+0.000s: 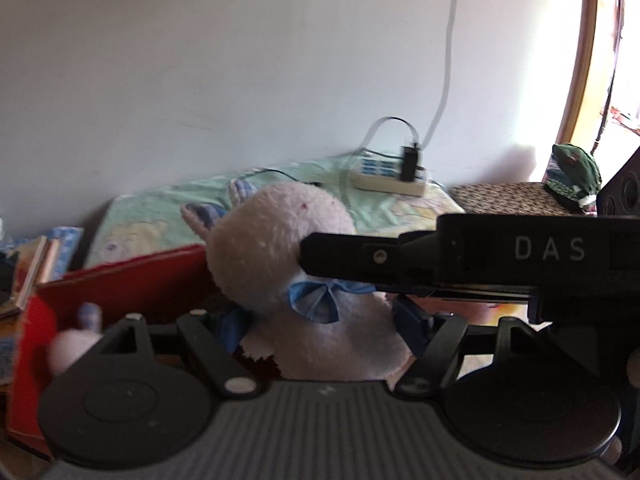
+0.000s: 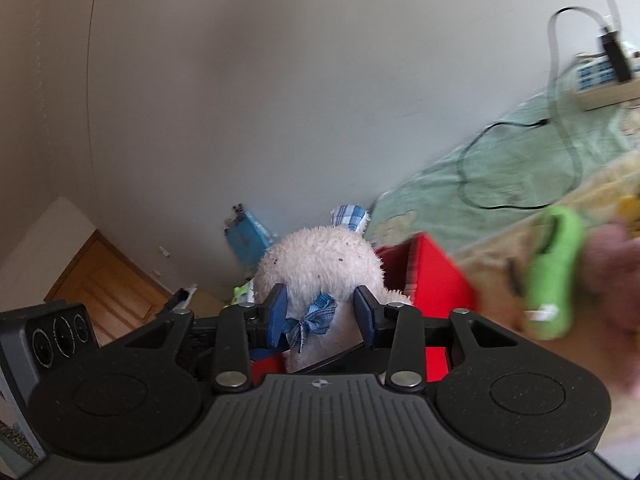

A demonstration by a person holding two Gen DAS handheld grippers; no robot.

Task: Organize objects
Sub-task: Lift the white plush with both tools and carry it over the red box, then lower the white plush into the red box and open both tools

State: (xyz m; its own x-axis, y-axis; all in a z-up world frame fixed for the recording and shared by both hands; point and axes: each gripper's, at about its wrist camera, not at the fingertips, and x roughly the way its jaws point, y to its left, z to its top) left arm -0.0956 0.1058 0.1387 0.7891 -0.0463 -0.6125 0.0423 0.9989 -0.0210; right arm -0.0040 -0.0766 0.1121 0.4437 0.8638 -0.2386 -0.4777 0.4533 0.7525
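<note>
While the right gripper (image 2: 320, 314) has its blue fingers (image 2: 276, 312) pinched on the plush rabbit (image 2: 316, 268) at the neck bow, the rabbit hangs over the red box (image 2: 436, 276), not yet dropped in. Left gripper (image 1: 320, 336) straddles the body; grip unclear. Green item (image 2: 554, 272) sits on the bed (image 2: 500, 168), likely unsorted.

A white plush toy (image 2: 318, 266) with blue-and-white checked ears (image 2: 349, 216) and a blue bow (image 2: 311, 322) sits between blue-padded fingers (image 2: 275, 312) before a red box (image 2: 434, 276), a pale green patterned bedspread (image 2: 508, 168) and a bright green object (image 2: 554, 272) at right.
</note>
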